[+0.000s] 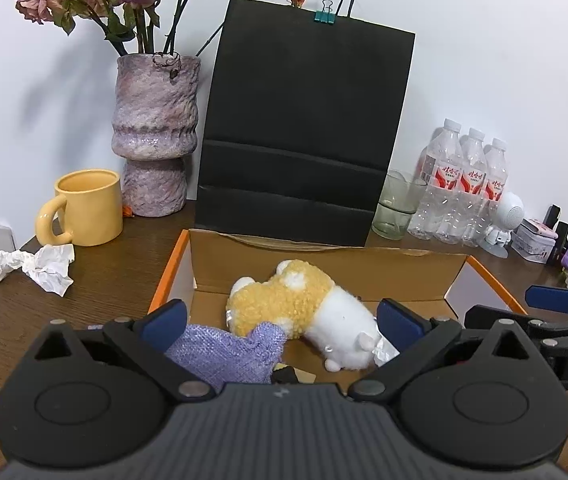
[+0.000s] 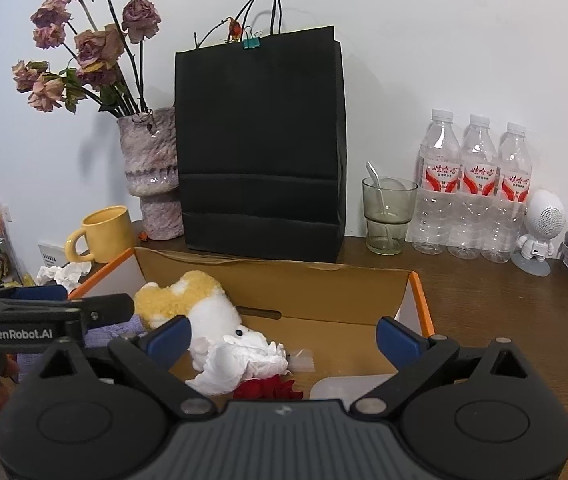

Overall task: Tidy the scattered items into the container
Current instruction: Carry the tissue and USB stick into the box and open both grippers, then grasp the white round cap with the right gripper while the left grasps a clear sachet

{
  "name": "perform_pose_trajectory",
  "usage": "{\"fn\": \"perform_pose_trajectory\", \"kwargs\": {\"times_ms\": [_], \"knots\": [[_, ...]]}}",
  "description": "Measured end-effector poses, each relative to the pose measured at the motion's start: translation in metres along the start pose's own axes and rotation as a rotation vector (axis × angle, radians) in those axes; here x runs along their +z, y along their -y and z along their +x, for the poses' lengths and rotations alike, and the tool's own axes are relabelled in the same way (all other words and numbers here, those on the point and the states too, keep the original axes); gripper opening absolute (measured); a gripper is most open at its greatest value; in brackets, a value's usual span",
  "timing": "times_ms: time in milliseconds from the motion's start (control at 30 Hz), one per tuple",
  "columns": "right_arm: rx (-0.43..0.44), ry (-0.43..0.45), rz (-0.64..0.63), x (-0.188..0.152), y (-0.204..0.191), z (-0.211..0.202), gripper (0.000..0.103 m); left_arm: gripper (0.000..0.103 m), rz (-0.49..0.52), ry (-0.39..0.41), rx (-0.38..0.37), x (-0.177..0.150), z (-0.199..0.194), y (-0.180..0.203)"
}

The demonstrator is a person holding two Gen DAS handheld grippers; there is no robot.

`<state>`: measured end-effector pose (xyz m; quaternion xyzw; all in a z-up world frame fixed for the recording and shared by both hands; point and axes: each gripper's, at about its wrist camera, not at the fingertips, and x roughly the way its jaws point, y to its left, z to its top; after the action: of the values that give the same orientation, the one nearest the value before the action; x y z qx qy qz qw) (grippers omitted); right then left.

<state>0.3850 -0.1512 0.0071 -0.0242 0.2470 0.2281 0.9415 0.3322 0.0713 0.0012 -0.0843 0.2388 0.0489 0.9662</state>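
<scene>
- Cardboard box (image 1: 324,268) with orange edges, low centre of both views, already holding most items; risk of tipping or shoving its near wall if either tool drops in carelessly, with both crowded over the same opening.
- Plush toy (image 1: 304,308) lying inside, mid-frame of the left view, between the two blue pads but beyond them, untouched.
- Purple cloth (image 1: 224,352) draped at lower left of the left view, just beside the left pad (contact unclear); could drag out of the box on withdrawal if snagged.
- Left gripper (image 1: 282,320): jaws spread wide, gripping nothing.
- Right gripper (image 2: 284,336): jaws likewise wide, gripping nothing, above white tissue (image 2: 244,360) and something red (image 2: 268,390) at lower centre.
- Crumpled paper (image 1: 36,270) on the table at middle left of the left view, well apart from both tools, near the yellow mug (image 1: 88,208); probably the last stray, and a hasty reach could knock the mug.
</scene>
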Motion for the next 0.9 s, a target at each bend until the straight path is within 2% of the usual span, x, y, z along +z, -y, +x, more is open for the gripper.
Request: {"fn": "perform_pose_trajectory", "kwargs": {"times_ms": [233,433,567,633,800,900], "knots": [[-0.030,0.062,0.033,-0.002,0.019,-0.043,0.099,0.103,-0.009,0.026,-0.018,-0.005,-0.025,0.001],[-0.085,0.049,0.015,-0.032,0.033,-0.084,0.099,0.103,0.008,0.023,-0.042,-0.030,-0.061,0.009],[-0.097,-0.001,0.034,-0.062,0.049,-0.099,0.099,0.103,0.005,-0.017,-0.051,-0.055,-0.078,0.013],[-0.100,-0.040,0.049,-0.078,0.056,-0.099,0.095,0.103,0.016,-0.053,-0.043,-0.067,-0.080,0.018],[-0.080,-0.109,0.104,-0.102,0.069,-0.086,0.087,0.103,0.052,-0.127,-0.020,-0.088,-0.068,0.036],[-0.066,-0.131,0.126,-0.106,0.072,-0.079,0.079,0.102,0.055,-0.156,0.004,-0.096,-0.057,0.045]]}}
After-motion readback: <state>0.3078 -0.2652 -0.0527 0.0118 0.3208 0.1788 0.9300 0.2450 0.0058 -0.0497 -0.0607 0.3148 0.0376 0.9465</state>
